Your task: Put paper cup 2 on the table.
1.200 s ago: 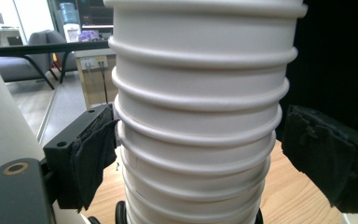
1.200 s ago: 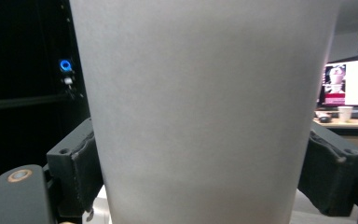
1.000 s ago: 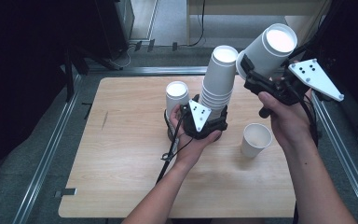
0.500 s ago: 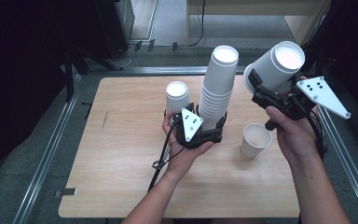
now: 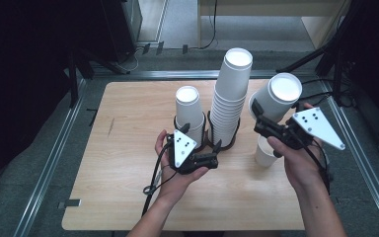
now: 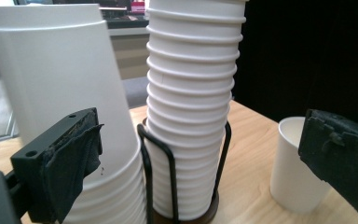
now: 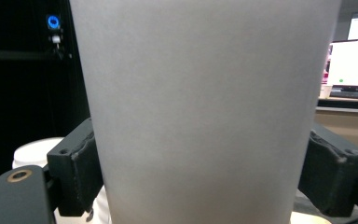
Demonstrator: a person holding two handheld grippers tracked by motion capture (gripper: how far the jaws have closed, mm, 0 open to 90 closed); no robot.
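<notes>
Above desk's right edge, we clamped paper cup in right gripper; left gripper gaped around tall stack. Lower cup squarely beside standing cup.

— What differs from a second ago?

— The right gripper, clamped on an inverted white paper cup, now sits lower, down toward five o'clock from where it was held high near the table's far right corner. The cup now hangs just above the single upright white paper cup on the wooden table.

— And the left gripper?

— It has drawn back toward six o'clock, off the tall white paper-cup stack, its jaws now apart beside the stack's black wire holder.
</notes>
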